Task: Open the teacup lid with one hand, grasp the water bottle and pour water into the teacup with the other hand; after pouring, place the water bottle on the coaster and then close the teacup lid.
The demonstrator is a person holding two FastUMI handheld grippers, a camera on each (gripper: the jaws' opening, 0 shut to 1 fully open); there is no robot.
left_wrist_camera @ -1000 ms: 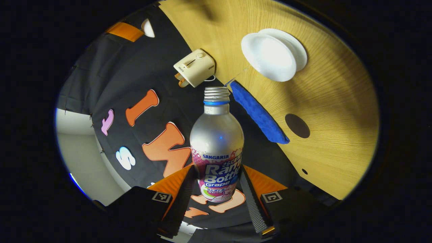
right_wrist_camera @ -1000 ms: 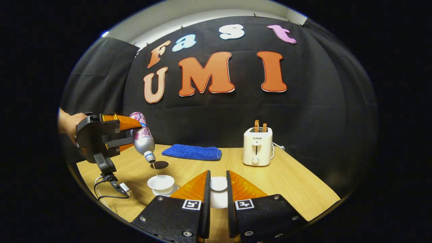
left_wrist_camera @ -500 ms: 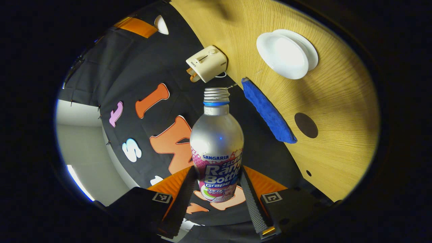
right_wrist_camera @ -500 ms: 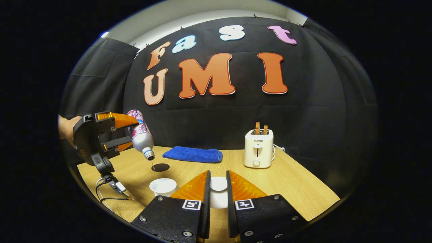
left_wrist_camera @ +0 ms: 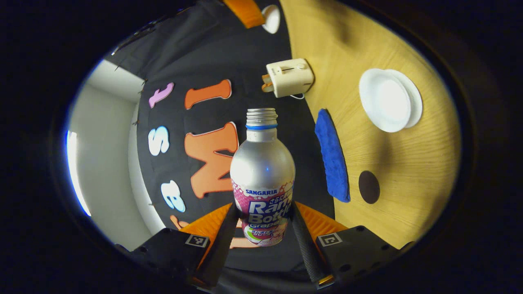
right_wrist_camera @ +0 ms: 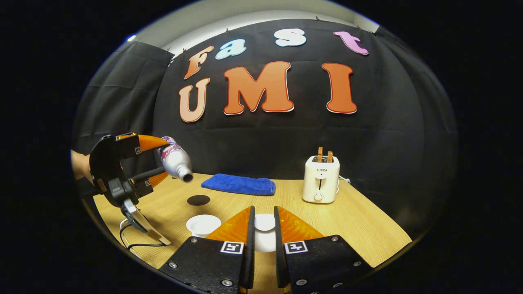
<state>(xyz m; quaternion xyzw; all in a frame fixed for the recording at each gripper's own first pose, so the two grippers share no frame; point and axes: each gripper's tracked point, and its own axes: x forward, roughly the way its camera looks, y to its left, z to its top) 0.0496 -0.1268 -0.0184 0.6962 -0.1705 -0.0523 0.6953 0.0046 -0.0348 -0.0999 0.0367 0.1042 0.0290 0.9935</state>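
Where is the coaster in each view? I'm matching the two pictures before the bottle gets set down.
Left gripper view: the coaster is a dark disc at lower right on the table, just right of the blue towel.
Right gripper view: the coaster lies left of centre, in front of the towel and behind the teacup.
Shared landmark: the toaster.

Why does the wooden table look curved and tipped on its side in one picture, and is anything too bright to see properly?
Left gripper view: the lens bends the table edge, and the camera is rolled with the left claw, which holds the water bottle tilted. The teacup is glared flat white. Right gripper view: table level, lid sharp.
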